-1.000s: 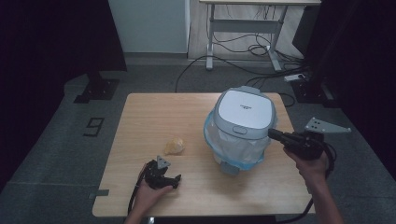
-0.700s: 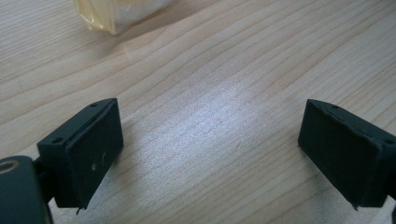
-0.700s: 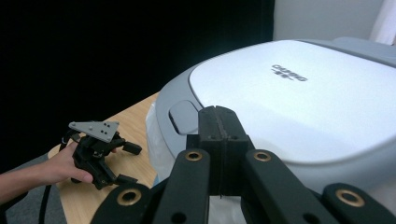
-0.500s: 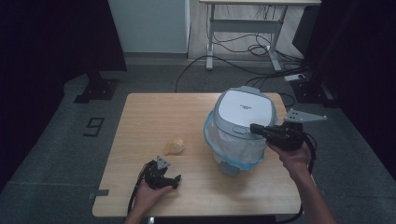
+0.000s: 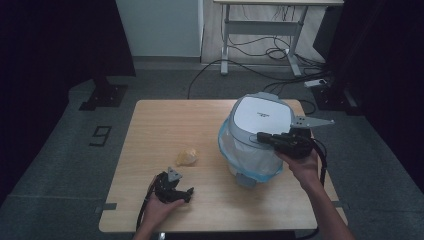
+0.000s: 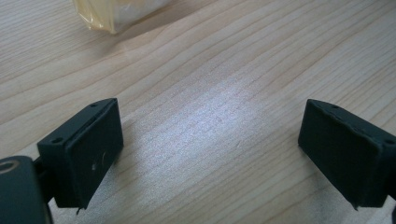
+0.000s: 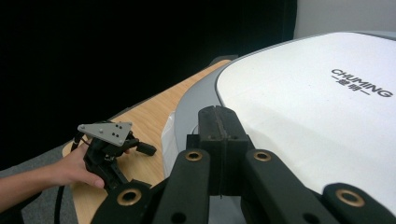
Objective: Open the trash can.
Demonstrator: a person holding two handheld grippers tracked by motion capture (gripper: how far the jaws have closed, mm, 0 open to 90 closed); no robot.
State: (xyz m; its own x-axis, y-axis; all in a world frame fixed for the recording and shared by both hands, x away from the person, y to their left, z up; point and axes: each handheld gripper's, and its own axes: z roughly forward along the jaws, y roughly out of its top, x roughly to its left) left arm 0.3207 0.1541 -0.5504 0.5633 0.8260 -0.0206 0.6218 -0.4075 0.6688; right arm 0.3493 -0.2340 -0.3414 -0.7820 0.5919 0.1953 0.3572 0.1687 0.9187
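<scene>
While your right gripper (image 5: 265, 137), jaws pressed together, sits over the bin (image 5: 257, 135) lid at the table's right, pushing off-centre could tip it; your left gripper (image 5: 186, 191) rests wide open.

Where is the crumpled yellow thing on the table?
In the high view the crumpled yellow thing lies on the wooden table, left of the white bin and just beyond the left gripper, touching neither.
</scene>
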